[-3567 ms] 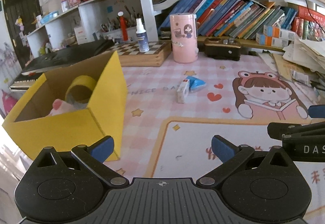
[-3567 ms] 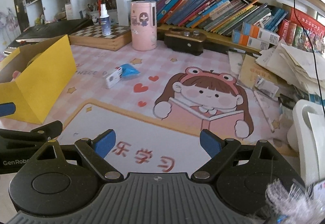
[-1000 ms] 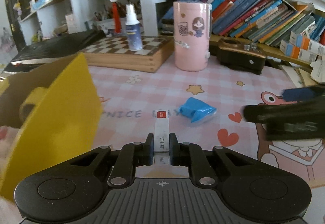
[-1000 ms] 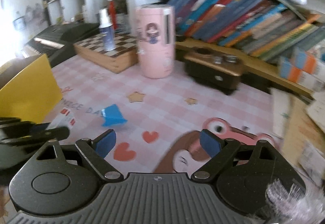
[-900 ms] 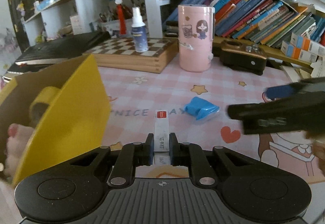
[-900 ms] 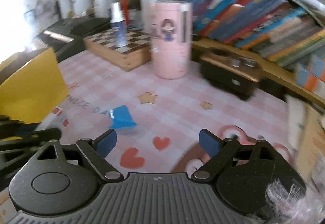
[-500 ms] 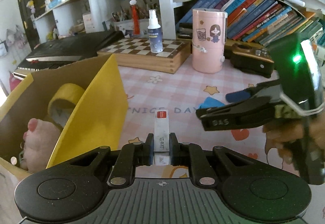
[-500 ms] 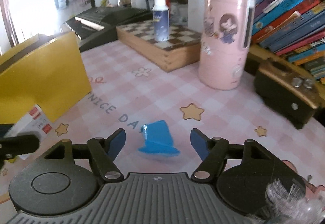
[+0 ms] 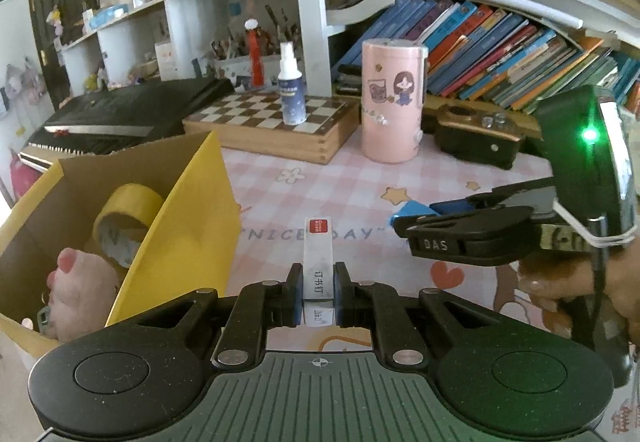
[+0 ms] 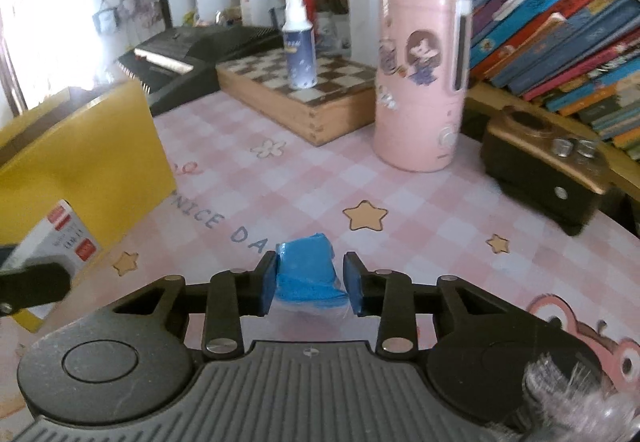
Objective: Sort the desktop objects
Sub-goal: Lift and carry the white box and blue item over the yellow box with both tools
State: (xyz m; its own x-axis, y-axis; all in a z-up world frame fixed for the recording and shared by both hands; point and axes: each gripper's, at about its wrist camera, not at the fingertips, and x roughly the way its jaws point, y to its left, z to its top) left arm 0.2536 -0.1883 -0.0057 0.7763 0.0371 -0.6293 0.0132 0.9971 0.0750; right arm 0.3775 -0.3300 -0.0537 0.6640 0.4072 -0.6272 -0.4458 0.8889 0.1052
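Observation:
My left gripper (image 9: 318, 282) is shut on a narrow white staple box (image 9: 318, 254) with a red label and holds it above the pink mat, just right of the open yellow cardboard box (image 9: 192, 209). A small blue object (image 10: 308, 270) lies on the mat between the pads of my right gripper (image 10: 311, 282). Its jaws are closing around it, with the pads right at its sides. In the left wrist view, the right gripper (image 9: 416, 213) reaches in from the right, held by a hand, with the blue object (image 9: 412, 207) at its tips. The staple box (image 10: 66, 238) also shows at the right wrist view's left edge.
The yellow box (image 10: 88, 157) holds a yellow tape roll (image 9: 128, 213) and a pink plush (image 9: 76, 290). At the back stand a pink canister (image 9: 394, 101), a chessboard case (image 9: 276, 121) with a spray bottle (image 9: 292, 89) on it, a black-and-gold device (image 9: 476, 135), a keyboard (image 9: 132, 113) and shelves of books.
My right gripper has swung left and down over the blue object, and its jaws have narrowed around it. My left gripper has lifted the staple box a little, bringing the yellow box's inside into view.

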